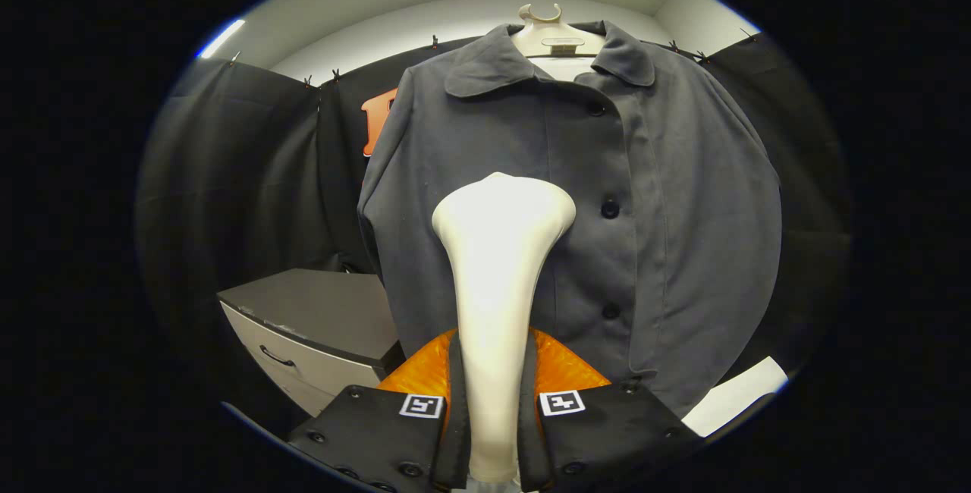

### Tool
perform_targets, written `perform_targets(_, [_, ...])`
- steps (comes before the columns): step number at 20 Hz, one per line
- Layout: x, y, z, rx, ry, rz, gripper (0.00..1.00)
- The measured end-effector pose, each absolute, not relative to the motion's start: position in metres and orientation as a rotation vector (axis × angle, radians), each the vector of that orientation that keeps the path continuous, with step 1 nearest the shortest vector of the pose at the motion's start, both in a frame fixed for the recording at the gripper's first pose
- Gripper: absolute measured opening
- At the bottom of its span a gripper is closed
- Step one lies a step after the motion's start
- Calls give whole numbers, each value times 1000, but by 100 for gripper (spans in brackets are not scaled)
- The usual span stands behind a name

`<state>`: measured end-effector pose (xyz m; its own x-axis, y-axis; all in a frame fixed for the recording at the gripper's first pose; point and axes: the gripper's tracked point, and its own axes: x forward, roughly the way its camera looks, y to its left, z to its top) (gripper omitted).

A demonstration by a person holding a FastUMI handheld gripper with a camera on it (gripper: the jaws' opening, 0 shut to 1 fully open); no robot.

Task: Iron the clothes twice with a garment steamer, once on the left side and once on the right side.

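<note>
Claw (493, 432) closed on white garment steamer (497, 265) handle, both fingers pressing it, steamer head against left front of hanging grey jacket (667, 235), grey cabinet (318, 326) beside jacket

No readable text, label or number shows anywhere.

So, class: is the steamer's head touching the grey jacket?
Cannot tell. In the gripper view the steamer, clamped in the gripper, overlaps the jacket near its buttons, but head-on neither contact nor gap shows.
</note>
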<state>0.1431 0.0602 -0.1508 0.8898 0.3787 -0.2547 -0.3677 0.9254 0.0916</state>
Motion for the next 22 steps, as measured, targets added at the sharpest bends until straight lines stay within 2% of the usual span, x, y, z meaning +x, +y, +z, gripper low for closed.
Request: perform_targets(22, [101,31,-286,-16,460,379,33])
